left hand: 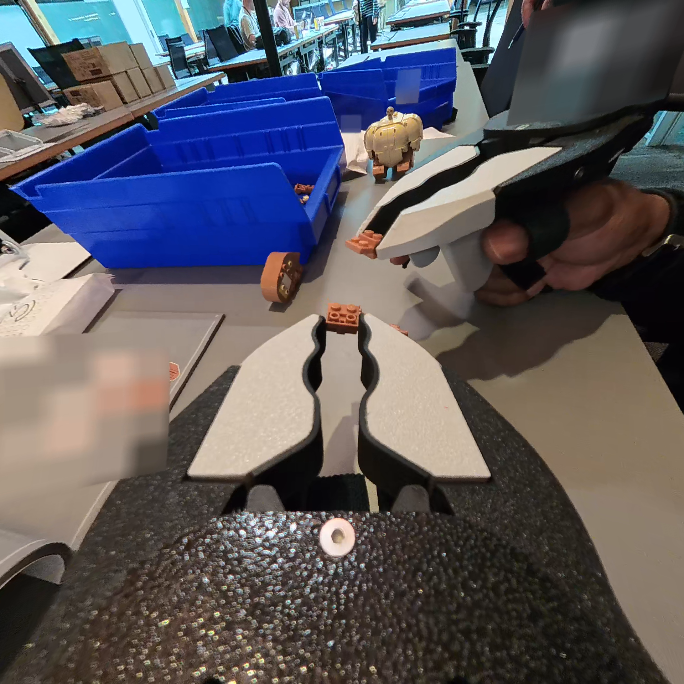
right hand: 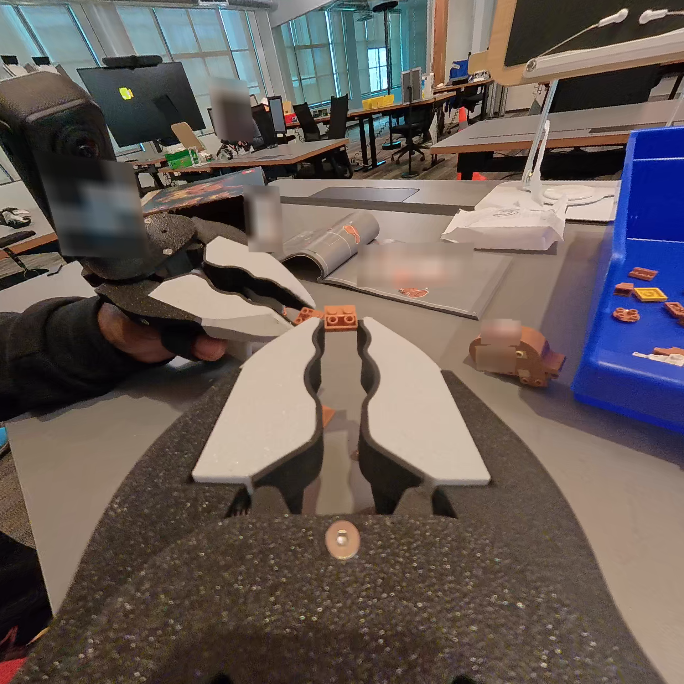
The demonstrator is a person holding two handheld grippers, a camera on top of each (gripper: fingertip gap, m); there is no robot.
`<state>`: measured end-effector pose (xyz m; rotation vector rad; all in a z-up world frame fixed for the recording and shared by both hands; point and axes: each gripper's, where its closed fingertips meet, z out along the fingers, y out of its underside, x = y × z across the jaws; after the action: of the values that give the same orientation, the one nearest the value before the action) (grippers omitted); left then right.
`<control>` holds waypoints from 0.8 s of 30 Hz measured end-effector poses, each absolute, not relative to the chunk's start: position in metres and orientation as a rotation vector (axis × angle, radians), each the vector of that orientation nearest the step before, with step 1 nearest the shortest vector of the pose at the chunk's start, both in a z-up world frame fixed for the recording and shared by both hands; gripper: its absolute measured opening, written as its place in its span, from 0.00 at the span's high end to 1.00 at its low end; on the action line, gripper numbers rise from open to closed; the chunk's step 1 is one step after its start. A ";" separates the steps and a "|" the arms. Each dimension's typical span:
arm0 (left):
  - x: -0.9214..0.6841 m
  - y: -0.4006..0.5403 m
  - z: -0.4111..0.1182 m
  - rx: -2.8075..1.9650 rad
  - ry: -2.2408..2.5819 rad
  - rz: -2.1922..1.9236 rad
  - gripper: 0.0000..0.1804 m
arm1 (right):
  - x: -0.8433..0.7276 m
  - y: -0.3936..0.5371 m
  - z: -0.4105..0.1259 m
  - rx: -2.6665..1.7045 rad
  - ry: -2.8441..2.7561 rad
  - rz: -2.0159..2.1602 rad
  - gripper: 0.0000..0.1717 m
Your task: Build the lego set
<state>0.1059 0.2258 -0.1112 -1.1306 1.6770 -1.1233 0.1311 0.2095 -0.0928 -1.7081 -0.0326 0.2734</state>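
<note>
Each tool is closed on a small brown toy brick: the left tool (left hand: 343, 321) pinches a brown brick (left hand: 343, 319), the right tool (right hand: 340, 321) another brown brick (right hand: 340, 316), both held near each other above the grey worktop (left hand: 536, 425), beside a blue bin (left hand: 185, 207).

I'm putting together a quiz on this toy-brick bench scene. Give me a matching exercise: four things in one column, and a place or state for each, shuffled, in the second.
Things:
1. left tongs
2. right tongs
3. tan brick figure
4. blue bin

Places or states:
A. stands upright on the table beyond the bins
B. clamps a brown brick
C. has loose bricks inside
D. clamps a brown brick with a sloped step

Pairs: 1-B, 2-D, 3-A, 4-C
</note>
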 end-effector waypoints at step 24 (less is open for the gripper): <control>0.103 0.251 -0.088 -1.192 1.449 -1.207 0.91 | 0.176 0.192 -0.067 -1.489 0.218 0.207 0.91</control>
<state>0.1032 0.2510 -0.0880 -1.1921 1.4491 -1.2065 0.1763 0.1925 -0.0667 -1.4888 0.2179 0.2066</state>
